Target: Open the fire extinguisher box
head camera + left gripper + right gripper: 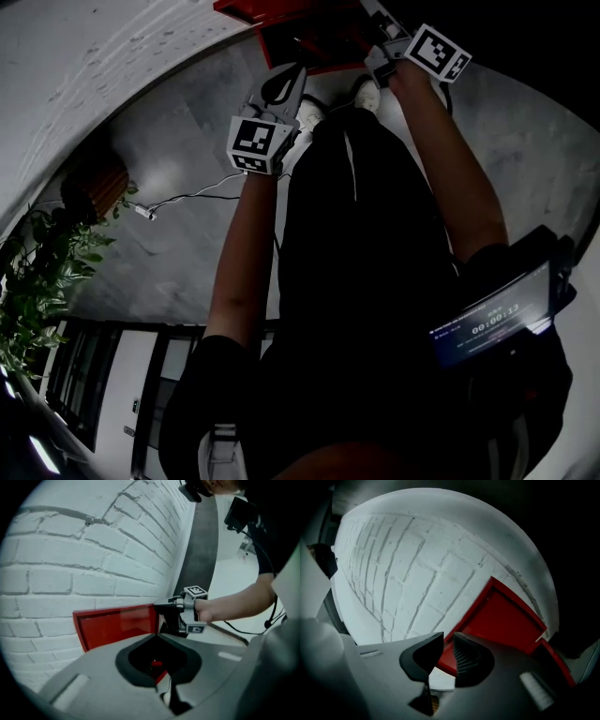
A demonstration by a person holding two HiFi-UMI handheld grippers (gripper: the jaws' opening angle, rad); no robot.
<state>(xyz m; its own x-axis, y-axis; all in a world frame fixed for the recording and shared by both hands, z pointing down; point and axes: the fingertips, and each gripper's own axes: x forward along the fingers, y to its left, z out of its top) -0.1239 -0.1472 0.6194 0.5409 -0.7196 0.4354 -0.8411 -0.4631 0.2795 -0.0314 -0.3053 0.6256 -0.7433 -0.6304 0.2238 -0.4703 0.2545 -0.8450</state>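
Fingers of our left gripper are pressed tight together. Our right gripper has its fingers a little apart, and the red edge of the fire extinguisher box shows between them. We see the box at the edge of the floor, right against the white brick wall.

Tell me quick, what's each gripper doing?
Left gripper: closed, nothing visibly held.
Right gripper: slightly open, fingers straddling the edge of the red extinguisher-box door.
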